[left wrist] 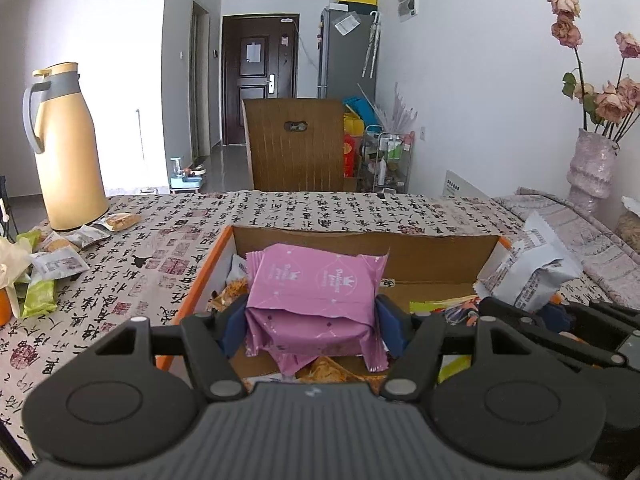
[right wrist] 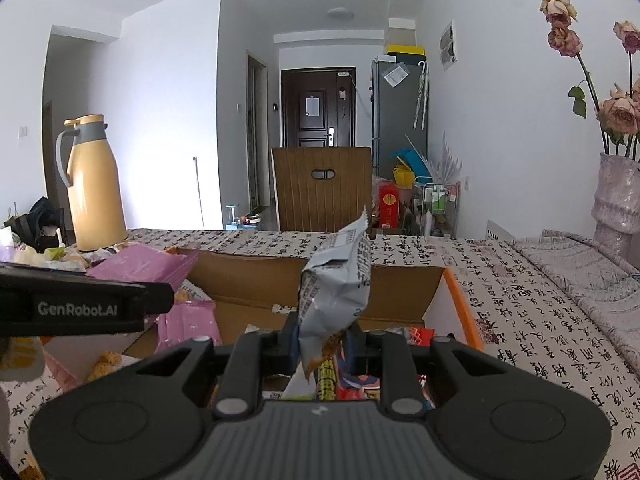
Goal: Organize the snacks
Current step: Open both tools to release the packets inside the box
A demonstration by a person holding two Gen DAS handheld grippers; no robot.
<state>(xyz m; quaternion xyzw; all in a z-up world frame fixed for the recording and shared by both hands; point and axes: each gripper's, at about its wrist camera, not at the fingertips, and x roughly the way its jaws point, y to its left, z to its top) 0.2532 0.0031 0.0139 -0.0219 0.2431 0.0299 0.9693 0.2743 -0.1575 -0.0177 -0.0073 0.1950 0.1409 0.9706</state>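
Left gripper [left wrist: 312, 320] clamps the pink pack [left wrist: 316, 280] and right gripper [right wrist: 324, 344] pinches the grey packet [right wrist: 336, 296] over the box [left wrist: 400, 248]; released carelessly, either could catch the rim and fall outside.

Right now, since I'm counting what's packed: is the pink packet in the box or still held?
Still held: the left gripper's jaws clamp the pink packet above the cardboard box, not resting inside.

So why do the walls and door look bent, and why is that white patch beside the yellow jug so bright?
Left wrist view: fisheye lens bows the door, dark corners; daylight washes out the wall beside the jug. Right wrist view: same bowing, same glare; everything stays sharp.
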